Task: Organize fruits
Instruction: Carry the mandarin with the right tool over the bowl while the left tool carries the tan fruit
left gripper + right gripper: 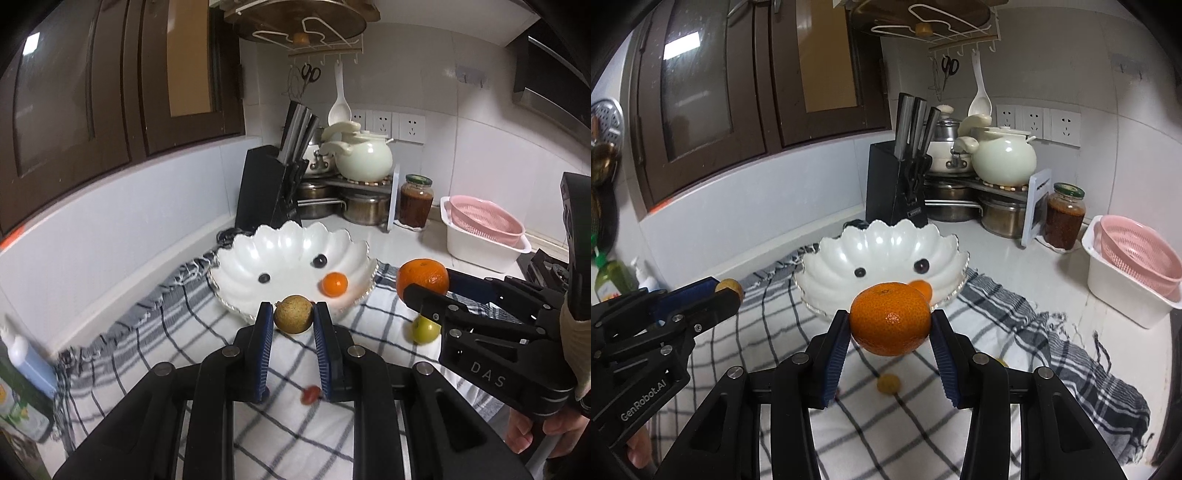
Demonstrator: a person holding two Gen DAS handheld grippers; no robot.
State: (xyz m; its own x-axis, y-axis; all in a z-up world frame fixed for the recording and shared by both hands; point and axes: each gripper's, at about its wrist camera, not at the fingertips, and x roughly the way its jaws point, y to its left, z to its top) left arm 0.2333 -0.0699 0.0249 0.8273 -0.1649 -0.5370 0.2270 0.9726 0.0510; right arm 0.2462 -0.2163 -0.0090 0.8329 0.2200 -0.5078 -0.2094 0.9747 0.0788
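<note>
My left gripper is shut on a brown speckled round fruit, held above the checked cloth just in front of the white scalloped bowl. My right gripper is shut on a large orange, held in front of the bowl; it also shows in the left wrist view. The bowl holds two dark grapes and a small orange fruit. A green fruit, a small red fruit and a small yellow fruit lie on the cloth.
A black knife block, a cream pot, steel pots on a rack, a sauce jar and a white tub with a pink colander stand behind. Bottles stand at the left. A stove edge is at the right.
</note>
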